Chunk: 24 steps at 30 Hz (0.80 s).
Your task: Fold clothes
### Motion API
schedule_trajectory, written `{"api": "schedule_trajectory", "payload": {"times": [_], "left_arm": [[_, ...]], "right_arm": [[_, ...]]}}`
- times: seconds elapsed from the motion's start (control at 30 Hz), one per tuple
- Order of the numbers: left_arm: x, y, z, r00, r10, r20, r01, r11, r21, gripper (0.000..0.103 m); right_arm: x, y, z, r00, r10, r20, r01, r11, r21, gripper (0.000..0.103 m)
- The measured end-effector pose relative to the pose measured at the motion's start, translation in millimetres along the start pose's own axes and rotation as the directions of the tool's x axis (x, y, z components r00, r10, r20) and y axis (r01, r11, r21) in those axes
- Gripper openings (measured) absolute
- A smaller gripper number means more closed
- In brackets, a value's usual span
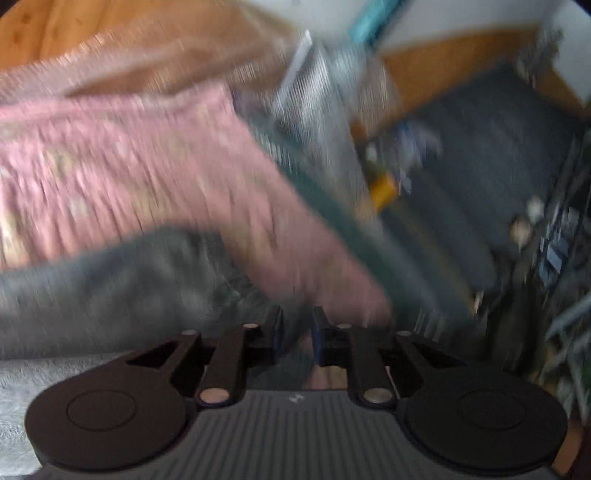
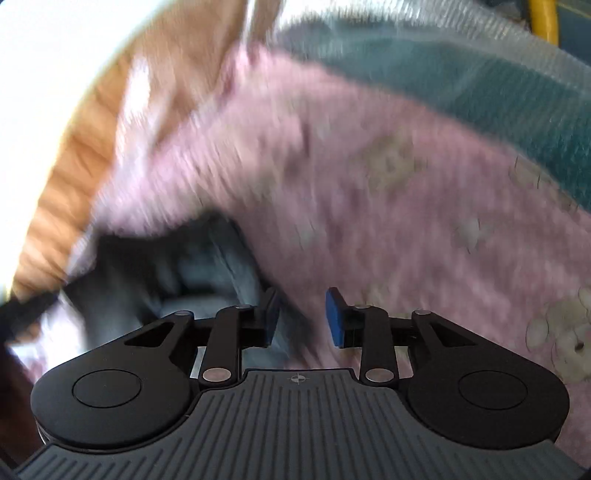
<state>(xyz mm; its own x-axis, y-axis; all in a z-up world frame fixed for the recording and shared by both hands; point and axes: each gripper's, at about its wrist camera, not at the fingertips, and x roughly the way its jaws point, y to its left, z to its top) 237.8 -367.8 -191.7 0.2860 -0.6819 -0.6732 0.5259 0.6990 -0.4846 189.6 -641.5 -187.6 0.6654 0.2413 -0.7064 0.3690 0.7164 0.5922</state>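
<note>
Both views are smeared, so edges are soft and some things cannot be told.

Starting at the left: the left tongs (image 1: 297, 334) hang low over a heap of cloth. Their blue pads stand a narrow gap apart, and grey cloth (image 1: 122, 291) seems to run into that gap. Whether the pads actually pinch it I cannot tell through the blur. The grey piece lies just ahead and to the left of these tongs. Above and behind it a pink garment (image 1: 147, 177) spreads wide, its long axis running from upper left down to lower right, ending just beside the right pad. A teal strip (image 1: 343, 225) borders its right edge. Further right are a dark grey rug (image 1: 498, 147) and bare wood floor (image 1: 55, 29).

Moving to the right: the right tongs (image 2: 301, 319) stand moderately open, with nothing clearly clamped. The pink garment (image 2: 369, 192), printed with small pale bears, fills the view ahead and to the right and passes close under the right pad. The grey cloth (image 2: 207, 258) shows as a dark fold ahead-left, tucked under the pink one. Teal cloth (image 2: 443, 74) lies beyond.

Counting: two tongs, one pink garment, one grey piece and one teal piece. The blur may hide more.

By my reckoning the pink garment lies nearer the right tongs and the grey piece nearer the left. The pink one looks draped rather than squarely folded, though I cannot say how far the folding has got.
</note>
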Motion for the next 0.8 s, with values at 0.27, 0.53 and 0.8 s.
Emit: {"api": "schedule_trajectory", "payload": {"times": [0.27, 0.53, 0.8], "left_arm": [[-57, 14, -56, 0.986, 0.151, 0.072, -0.138, 0.977, -0.160, 0.058], [-154, 89, -129, 0.890, 0.451, 0.072, -0.388, 0.830, -0.400, 0.059], [-218, 166, -189, 0.791, 0.612, 0.002, -0.484, 0.628, -0.609, 0.055]], "right_arm": [[14, 7, 10, 0.970, 0.230, -0.078, -0.226, 0.973, 0.052, 0.057], [40, 67, -29, 0.981, 0.035, -0.193, -0.114, 0.902, -0.416, 0.024], [-3, 61, 32, 0.996, 0.078, -0.042, -0.087, 0.945, -0.314, 0.000]]}}
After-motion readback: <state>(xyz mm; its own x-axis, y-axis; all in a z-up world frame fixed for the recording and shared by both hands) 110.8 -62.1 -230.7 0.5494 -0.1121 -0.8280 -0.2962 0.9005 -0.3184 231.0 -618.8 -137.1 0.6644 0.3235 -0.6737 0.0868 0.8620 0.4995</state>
